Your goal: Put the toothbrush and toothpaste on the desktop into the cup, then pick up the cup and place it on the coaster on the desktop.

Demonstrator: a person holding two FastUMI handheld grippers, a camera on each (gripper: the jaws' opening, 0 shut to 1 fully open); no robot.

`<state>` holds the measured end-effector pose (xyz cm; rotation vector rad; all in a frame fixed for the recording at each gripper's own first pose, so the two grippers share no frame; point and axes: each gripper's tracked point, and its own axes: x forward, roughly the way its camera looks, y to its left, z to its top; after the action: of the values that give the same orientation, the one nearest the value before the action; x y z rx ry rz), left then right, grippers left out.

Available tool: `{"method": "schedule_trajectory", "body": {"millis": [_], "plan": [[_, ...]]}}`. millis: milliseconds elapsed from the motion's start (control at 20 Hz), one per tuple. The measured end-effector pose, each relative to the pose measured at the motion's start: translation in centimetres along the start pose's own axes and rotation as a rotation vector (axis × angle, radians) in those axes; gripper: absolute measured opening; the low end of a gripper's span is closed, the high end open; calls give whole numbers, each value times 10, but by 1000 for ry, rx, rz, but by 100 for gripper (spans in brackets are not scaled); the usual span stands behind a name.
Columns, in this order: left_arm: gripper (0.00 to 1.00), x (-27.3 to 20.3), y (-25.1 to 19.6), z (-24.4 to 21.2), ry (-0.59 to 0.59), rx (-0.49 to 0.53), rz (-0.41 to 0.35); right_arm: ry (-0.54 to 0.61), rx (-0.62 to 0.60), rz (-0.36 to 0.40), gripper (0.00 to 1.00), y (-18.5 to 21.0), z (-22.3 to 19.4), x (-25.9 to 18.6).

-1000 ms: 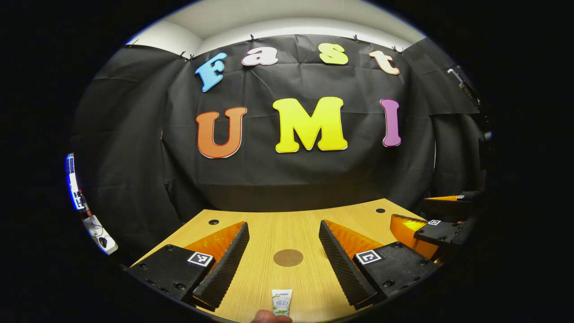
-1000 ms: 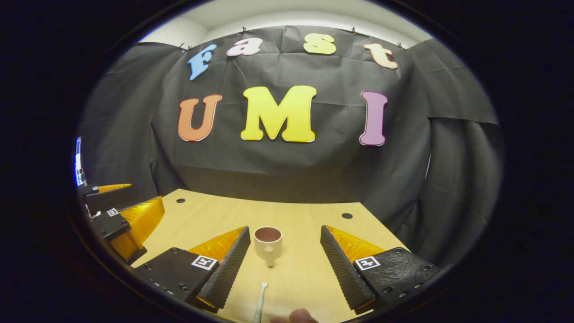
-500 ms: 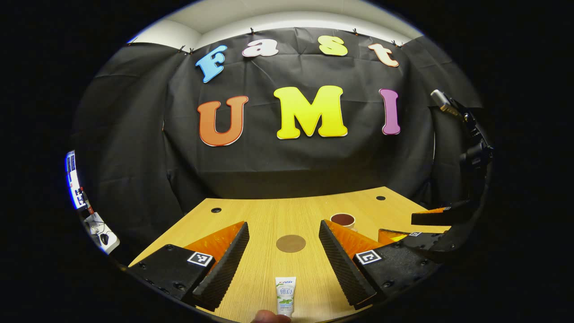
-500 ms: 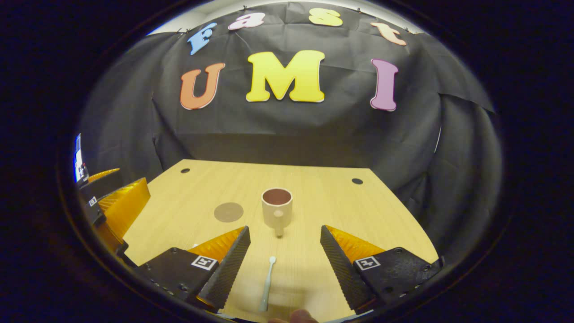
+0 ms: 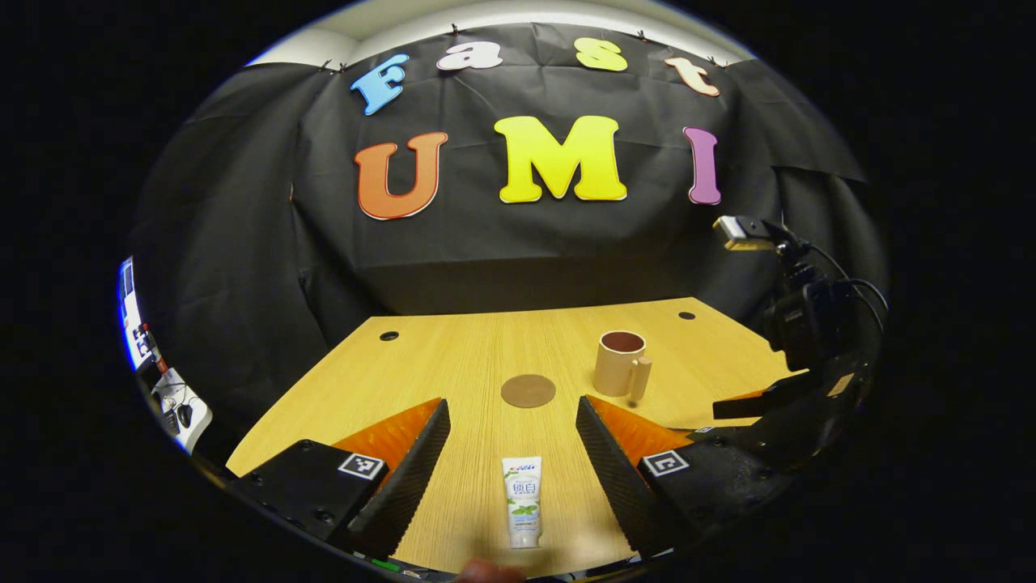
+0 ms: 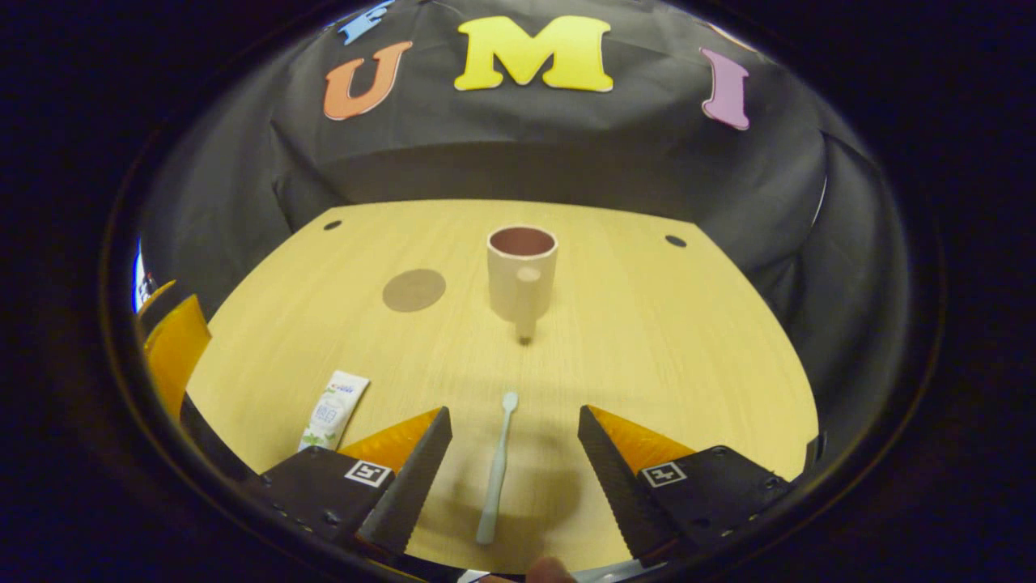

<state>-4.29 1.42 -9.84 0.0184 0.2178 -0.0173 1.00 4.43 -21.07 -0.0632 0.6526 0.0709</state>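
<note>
Toothpaste (image 5: 522, 500) lies flat on the counter (image 5: 453, 364), lengthwise between the fingers of my left gripper (image 5: 513, 470), cap end nearest me; neither finger touches it. In the right gripper view the same tube sits at the near left, beside the toothbrush (image 6: 496, 465), which lies between the fingers of my right gripper (image 6: 511, 478) with its head pointing away toward the cup (image 6: 522, 271). Both grippers stand wide open and hold nothing.

Cup is upright and empty as far as I can see, handle turned toward the near side. Coaster (image 6: 413, 289) lies just left of the cup, apart from it, bare on the counter. From the left gripper view the coaster sits straight ahead beyond the toothpaste, with the cup to its right.

Change noted: a second ago both views looked nearly level across the counter, with only the tip of each item visible at the bottom edge. Both cameras have since risen and pitched downward, so that the full length of the tube and of the brush now lies framed between the open fingers. The items themselves have not moved.

Assessment: nothing is in the cup yet; the task stands at its start. Each gripper appears aligned over its item, so I judge descent and closing to be the step in hand.
</note>
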Motion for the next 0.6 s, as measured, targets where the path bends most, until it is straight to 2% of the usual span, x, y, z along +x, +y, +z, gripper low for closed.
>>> {"method": "schedule_trajectory", "body": {"millis": [200, 400, 450, 600], "plan": [[100, 5, 6, -15, 54, -7, 2, 115, 7, -1, 96, 5, -23, 24], [99, 7, 11, -20, 79, -23, -2, 175, 10, 2, 98, 9, -36, 38], [100, 7, 12, -21, 81, -21, -2, 187, 14, -1, 95, 9, -38, 41], [99, 9, 12, -23, 93, -23, -7, 219, 41, -1, 77, 10, -42, 46]]}}
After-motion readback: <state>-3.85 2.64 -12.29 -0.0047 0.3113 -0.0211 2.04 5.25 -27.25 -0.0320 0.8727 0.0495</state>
